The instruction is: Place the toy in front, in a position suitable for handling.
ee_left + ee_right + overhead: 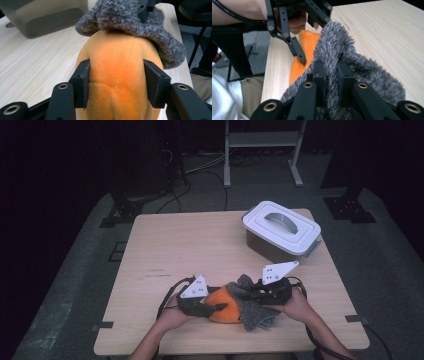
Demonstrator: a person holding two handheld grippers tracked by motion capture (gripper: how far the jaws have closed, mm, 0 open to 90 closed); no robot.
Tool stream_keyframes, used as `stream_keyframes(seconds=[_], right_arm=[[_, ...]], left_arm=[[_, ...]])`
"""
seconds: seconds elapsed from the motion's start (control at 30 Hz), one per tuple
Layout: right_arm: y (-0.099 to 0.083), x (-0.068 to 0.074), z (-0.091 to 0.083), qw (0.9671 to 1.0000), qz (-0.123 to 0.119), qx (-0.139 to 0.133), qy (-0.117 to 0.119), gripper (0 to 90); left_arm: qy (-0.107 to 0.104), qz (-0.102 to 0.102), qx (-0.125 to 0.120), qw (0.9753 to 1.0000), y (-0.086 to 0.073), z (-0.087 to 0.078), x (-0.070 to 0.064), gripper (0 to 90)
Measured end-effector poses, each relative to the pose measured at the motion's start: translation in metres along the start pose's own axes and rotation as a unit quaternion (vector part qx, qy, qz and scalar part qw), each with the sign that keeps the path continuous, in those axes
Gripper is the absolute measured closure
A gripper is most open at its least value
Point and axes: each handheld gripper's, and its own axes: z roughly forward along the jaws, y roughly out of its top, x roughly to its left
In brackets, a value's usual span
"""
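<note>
At the near edge of the tabletop [165, 240], the left tool [116, 83] squeezes the orange plush toy [117, 75] by its sides. The right tool [331, 75] pinches the grey fuzzy cloth [362, 72] draped over it. Both seem light and soft, so a deep fold should hold better.

a: the orange plush toy [117, 82] looks like short, velvety pile, smooth with stitched seams.
b: and the grey cloth [362, 67] over it is shaggier, a fuzzy, rough fleece.
a: the table [200, 245] is pale wood grain, matt.
b: the left gripper [116, 82] is matt black plastic with brassy metal rivets. the box lid [280, 226] looks like smooth white plastic.
</note>
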Motion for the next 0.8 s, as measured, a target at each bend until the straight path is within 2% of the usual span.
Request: stream_keyframes(seconds=[0.13, 0.33, 0.4, 0.47, 0.53, 0.6, 0.67, 0.7, 0.77, 0.8], right_arm=[[-0.021, -0.007, -0.007, 0.9993, 0.035, -0.011, 0.0, 79.1], [-0.034, -0.01, -0.017, 0.9986, 0.05, 0.012, -0.017, 79.0], [-0.03, -0.009, -0.017, 0.9987, 0.046, 0.008, -0.017, 79.0], [-0.023, -0.009, -0.017, 0.999, 0.041, -0.007, -0.016, 78.9], [-0.015, -0.007, -0.012, 0.9991, 0.037, -0.018, -0.006, 78.9], [-0.012, -0.003, -0.003, 0.9997, 0.022, -0.006, -0.006, 79.0], [-0.013, -0.001, 0.0, 0.9998, 0.018, -0.005, -0.003, 79.0], [-0.013, 0.0, 0.001, 0.9998, 0.018, -0.006, 0.001, 79.0], [-0.011, 0.003, 0.0, 0.9999, 0.015, -0.007, 0.002, 78.9], [-0.01, 0.004, -0.001, 0.9999, 0.011, -0.011, 0.001, 78.7]], left_arm=[[-0.005, -0.001, 0.002, 1.0, -0.002, -0.001, 0.001, 45.2], [-0.015, 0.007, 0.003, 0.9999, -0.002, -0.001, 0.0, 44.4], [-0.016, 0.005, 0.001, 0.9999, -0.003, -0.001, 0.0, 44.3], [-0.02, 0.005, -0.001, 0.9998, -0.003, -0.002, -0.001, 43.8], [-0.024, 0.004, 0.001, 0.9997, -0.002, -0.002, -0.001, 41.1], [-0.03, -0.008, 0.003, 0.9995, -0.001, -0.003, 0.001, 33.3], [-0.037, -0.032, 0.001, 0.9988, -0.001, -0.004, 0.004, 23.4], [-0.038, -0.037, -0.001, 0.9986, -0.001, -0.004, 0.005, 22.0], [-0.037, -0.034, 0.005, 0.9987, 0.0, -0.002, 0.004, 23.0], [-0.034, -0.028, 0.006, 0.999, 0.0, -0.002, 0.004, 26.9]])
